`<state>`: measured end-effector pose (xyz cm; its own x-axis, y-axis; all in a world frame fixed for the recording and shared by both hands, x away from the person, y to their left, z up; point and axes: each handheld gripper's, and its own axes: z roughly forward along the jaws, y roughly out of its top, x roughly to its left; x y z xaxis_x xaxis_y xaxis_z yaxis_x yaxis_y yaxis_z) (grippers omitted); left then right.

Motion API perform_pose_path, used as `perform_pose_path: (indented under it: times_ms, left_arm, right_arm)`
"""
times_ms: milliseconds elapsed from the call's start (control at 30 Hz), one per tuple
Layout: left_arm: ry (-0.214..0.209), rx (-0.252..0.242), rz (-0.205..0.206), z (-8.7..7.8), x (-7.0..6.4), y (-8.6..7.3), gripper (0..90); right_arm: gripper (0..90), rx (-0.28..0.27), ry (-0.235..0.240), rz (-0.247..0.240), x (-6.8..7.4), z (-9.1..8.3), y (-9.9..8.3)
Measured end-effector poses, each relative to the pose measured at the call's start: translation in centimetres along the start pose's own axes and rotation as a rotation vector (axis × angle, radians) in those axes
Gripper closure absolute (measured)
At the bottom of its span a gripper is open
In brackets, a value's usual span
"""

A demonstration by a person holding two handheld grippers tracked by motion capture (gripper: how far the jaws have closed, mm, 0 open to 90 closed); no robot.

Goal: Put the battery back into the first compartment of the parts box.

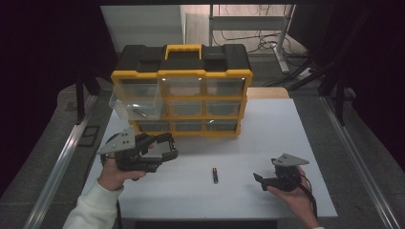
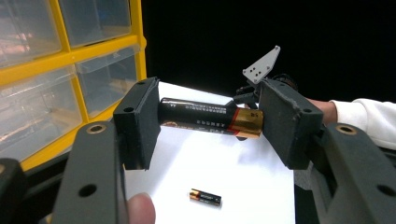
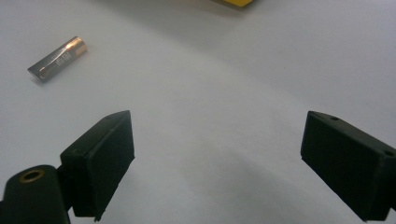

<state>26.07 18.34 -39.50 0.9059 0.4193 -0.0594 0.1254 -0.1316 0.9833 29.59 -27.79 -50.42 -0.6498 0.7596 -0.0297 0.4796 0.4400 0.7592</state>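
- Here, a yellow-and-black drawer cabinet [image 1: 181, 90] stands at the far edge of the white table [image 1: 267, 143], toward its left corner, its clear drawers in three rows.
- One drawer [image 1: 136, 102] at the cabinet's left end is pulled out; a small dark item lies inside, too blurred to identify. What the other drawers contain cannot be told.
- The left gripper [image 1: 162, 147], held above the table's left edge in front of the cabinet, clamps a battery [image 2: 210, 117] end to end between its jaws.
- That battery's long axis spans the jaw gap, its gold end against the jaw nearer the right gripper [image 1: 260, 180].
- A second battery [image 1: 215, 175] lies near the front edge, mid-table, its long axis running front to back.
- The right gripper rests low near the front right corner, jaws spread wide and holding nothing.
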Motion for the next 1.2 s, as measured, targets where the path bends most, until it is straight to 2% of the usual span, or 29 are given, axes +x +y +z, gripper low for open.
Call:
perform_pose_path:
  times_ms: [1200]
  left_arm:
    - [0.015, -0.034, 0.012, -1.3, -0.3, 1.4, 40.7]
  right_arm:
    - [10.0, -0.002, 0.0, 0.001, 0.0, 0.0, 0.0]
